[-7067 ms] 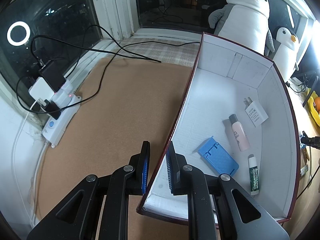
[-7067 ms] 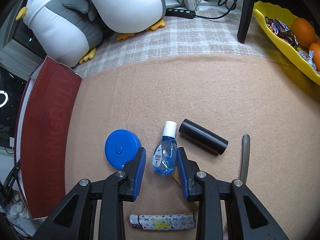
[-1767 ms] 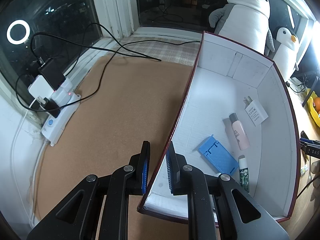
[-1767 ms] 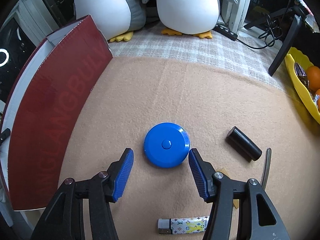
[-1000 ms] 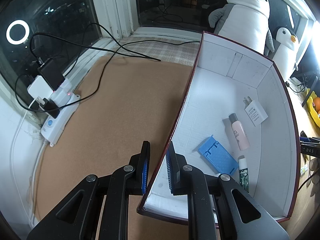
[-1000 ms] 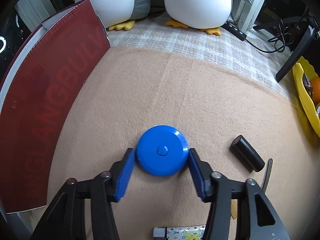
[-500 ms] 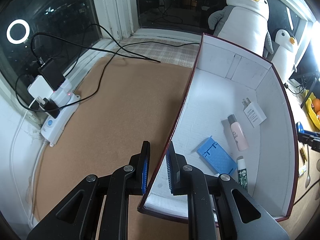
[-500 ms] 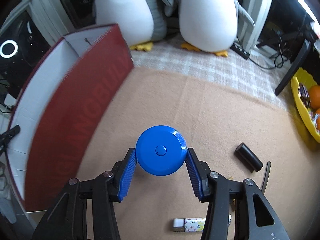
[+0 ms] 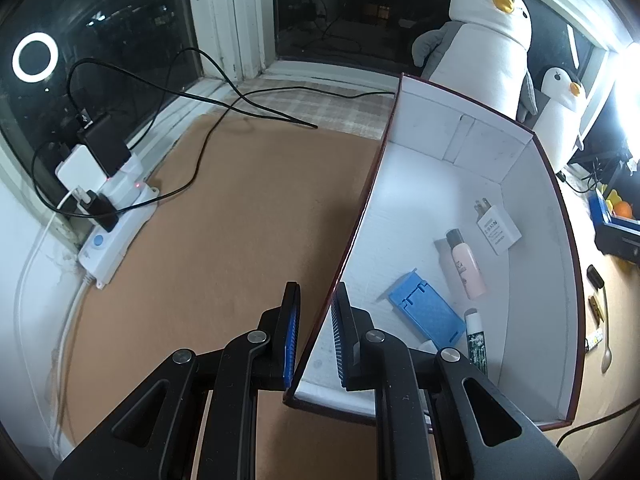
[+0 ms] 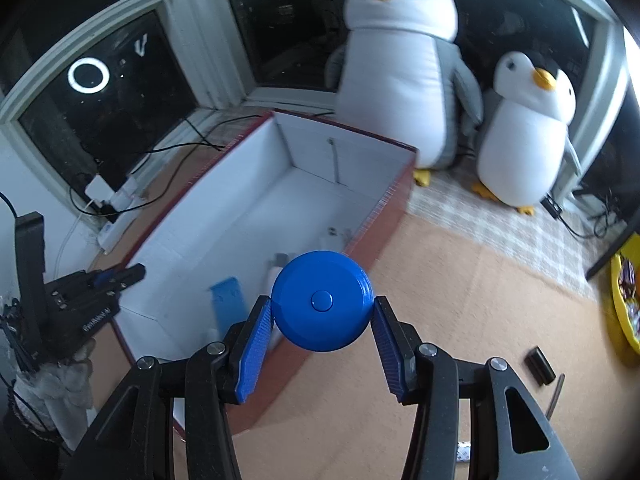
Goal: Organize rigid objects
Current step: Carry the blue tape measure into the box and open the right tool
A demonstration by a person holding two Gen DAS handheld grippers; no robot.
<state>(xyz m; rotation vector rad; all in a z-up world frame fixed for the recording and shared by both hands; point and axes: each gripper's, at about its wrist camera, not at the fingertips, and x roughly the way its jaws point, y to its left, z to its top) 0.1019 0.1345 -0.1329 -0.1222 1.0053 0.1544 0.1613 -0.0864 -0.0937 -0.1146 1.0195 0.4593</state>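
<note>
The right gripper grips a blue round case, held up over the box rim — mid-carry. The left gripper pinches the box's near wall. Next, I'd guess: ease it further in — beside the blue holder — then release.

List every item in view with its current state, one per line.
Left tongs: shut on the box wall.
Right tongs: shut on the blue disc, held in the air.
Blue disc: gripped, lifted near the box rim.
Box: open, upright, holding items.
Pink bottle: lying flat in the box, cap on.
Charger: lying flat in the box.
Blue stand: lying flat in the box.
</note>
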